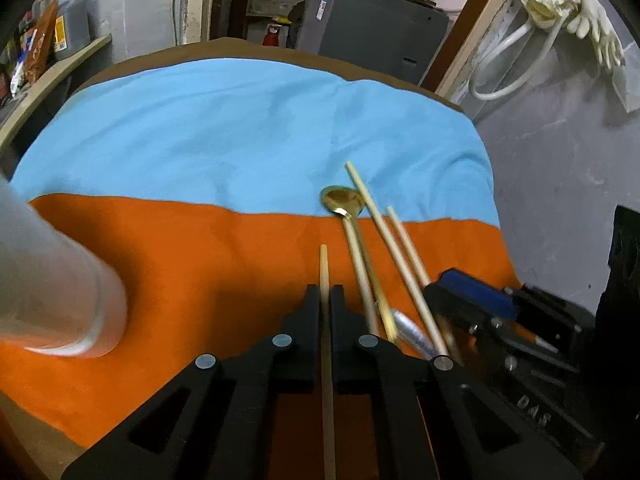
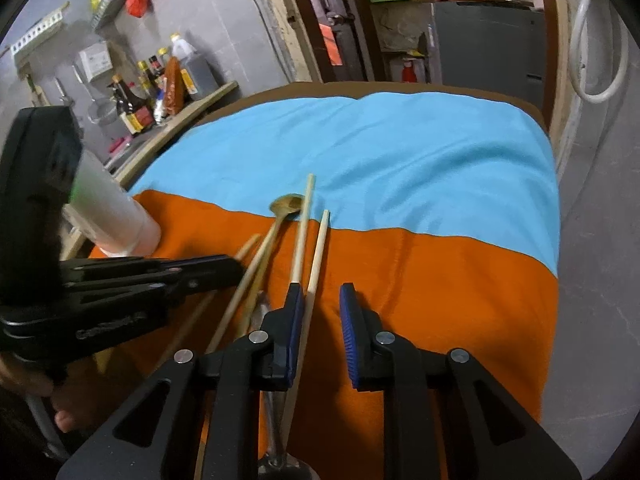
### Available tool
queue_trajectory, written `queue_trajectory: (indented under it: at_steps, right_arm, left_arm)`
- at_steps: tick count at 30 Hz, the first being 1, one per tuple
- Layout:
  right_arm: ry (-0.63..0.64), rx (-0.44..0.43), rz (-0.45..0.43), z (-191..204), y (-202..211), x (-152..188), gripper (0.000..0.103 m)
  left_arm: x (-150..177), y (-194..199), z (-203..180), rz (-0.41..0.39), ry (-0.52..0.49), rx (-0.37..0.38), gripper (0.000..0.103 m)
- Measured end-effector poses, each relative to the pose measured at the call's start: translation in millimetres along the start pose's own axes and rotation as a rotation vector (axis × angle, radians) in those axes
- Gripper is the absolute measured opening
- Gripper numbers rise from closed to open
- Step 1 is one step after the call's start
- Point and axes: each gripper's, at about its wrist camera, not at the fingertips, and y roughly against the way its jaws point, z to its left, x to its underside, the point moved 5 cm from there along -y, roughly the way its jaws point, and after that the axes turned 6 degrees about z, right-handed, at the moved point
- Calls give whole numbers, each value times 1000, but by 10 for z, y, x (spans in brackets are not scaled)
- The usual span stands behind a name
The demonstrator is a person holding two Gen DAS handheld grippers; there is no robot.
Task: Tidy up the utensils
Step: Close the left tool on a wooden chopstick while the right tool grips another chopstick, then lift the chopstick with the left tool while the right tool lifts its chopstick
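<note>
The left gripper (image 1: 325, 296) is pinching one chopstick (image 1: 324, 268) tight between its fingers above the orange cloth (image 1: 200, 248). The right gripper (image 2: 320, 300) is hanging with fingers spread apart, another chopstick (image 2: 318, 252) lying between them, not clamped. A gold spoon (image 1: 344, 202) and more chopsticks are crowding just beside them. A white cup (image 1: 52, 292) is standing at the left.
</note>
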Motion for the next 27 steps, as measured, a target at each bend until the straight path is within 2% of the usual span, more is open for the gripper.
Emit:
queue_trajectory:
  at_steps: [7, 14, 15, 16, 20, 23, 27]
  right_arm:
    - [46, 70, 44, 78, -67, 10, 16]
    - [57, 139, 79, 145, -147, -55, 17]
    - [55, 150, 82, 154, -155, -61, 15]
    - [49, 159, 80, 153, -157, -68, 9]
    - [-52, 89, 43, 71, -107, -56, 4]
    - [-114, 16, -55, 21, 61, -28, 3]
    - [-99, 2, -169, 104, 296, -29, 3]
  left_arm:
    - [41, -5, 8, 75, -23, 16, 3]
    - [42, -22, -85, 85, -63, -43, 3]
    - [45, -22, -90, 81, -58, -42, 3]
    - [53, -27, -85, 76, -49, -37, 3]
    - [123, 58, 2, 28, 29, 47, 2]
    - [184, 217, 52, -67, 51, 62, 2]
    - [273, 454, 70, -190, 51, 65, 2]
